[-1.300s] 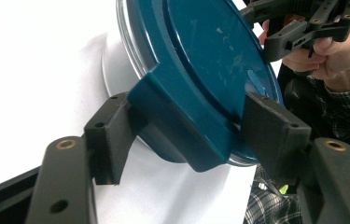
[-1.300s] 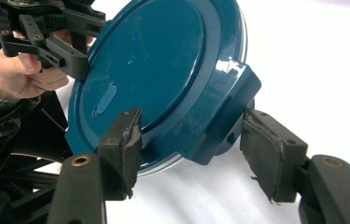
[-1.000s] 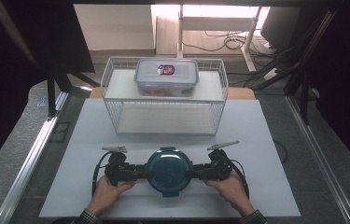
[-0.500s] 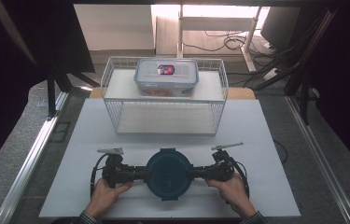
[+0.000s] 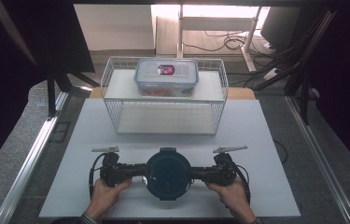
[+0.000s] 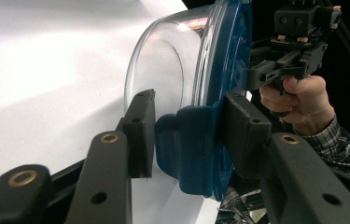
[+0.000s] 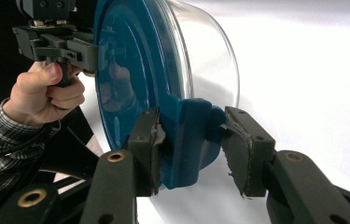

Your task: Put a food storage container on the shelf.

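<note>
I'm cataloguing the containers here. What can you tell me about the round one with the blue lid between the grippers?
The round container is a clear, glass-like bowl under a dark blue plastic lid with clip tabs on its rim. It sits near the front edge of the white table, lid on and facing up. The left gripper and right gripper each clamp a side tab, their jaws having just been closing.

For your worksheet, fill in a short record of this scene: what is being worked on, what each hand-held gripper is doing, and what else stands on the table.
Item in hand: round container with a blue lid, clear bowl
Left hand-held gripper: jaws just been closing, pressed on a lid clip
Right hand-held gripper: jaws just been closing, around the opposite clip
Behind it: wire basket
On the basket: rectangular lidded box
Surface: white table
</note>
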`<action>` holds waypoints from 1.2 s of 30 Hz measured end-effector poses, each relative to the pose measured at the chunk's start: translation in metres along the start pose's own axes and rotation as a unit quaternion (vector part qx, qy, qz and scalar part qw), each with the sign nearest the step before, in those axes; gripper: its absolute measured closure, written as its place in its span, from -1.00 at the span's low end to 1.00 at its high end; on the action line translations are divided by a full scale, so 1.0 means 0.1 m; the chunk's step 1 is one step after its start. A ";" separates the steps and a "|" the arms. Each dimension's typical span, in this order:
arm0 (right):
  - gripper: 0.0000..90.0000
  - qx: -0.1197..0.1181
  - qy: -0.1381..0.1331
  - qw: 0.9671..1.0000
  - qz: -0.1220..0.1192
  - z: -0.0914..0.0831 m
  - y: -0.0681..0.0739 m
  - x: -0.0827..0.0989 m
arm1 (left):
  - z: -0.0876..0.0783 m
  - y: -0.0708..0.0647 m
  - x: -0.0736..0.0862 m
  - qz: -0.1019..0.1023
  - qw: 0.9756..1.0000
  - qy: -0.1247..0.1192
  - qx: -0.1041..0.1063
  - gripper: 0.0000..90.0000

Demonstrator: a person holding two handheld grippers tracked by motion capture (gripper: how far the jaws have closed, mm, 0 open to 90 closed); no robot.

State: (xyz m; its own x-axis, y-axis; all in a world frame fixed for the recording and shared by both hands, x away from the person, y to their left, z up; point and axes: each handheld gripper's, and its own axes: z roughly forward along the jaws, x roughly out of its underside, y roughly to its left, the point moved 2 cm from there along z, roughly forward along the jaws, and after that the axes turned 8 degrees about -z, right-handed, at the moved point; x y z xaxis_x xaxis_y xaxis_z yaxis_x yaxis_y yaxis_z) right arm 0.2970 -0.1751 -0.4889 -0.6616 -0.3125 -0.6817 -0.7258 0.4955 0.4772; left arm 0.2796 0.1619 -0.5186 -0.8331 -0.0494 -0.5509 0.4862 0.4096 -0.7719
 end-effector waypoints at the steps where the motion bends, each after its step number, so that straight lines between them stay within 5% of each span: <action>1: 0.28 0.000 -0.004 1.000 -0.004 -0.01 0.01 -0.01 | -0.01 -0.01 -0.02 0.004 1.000 -0.002 0.000 0.28; 16: 0.29 0.009 -0.032 0.998 -0.048 -0.14 0.10 -0.34 | -0.11 -0.19 -0.28 0.041 0.999 -0.013 -0.006 0.28; 36: 0.28 0.018 -0.072 0.993 -0.096 -0.43 0.25 -1.11 | -0.36 -0.65 -1.07 0.094 0.995 -0.035 -0.020 0.27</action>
State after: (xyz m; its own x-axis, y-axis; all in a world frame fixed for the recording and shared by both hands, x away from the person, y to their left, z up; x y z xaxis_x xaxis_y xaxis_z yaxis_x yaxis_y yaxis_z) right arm 0.3445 -0.1633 -0.3775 -0.4750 -0.2857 -0.8323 -0.8274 0.4670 0.3120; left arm 0.3271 0.1735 -0.3979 -0.7071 -0.0302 -0.7065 0.6199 0.4542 -0.6398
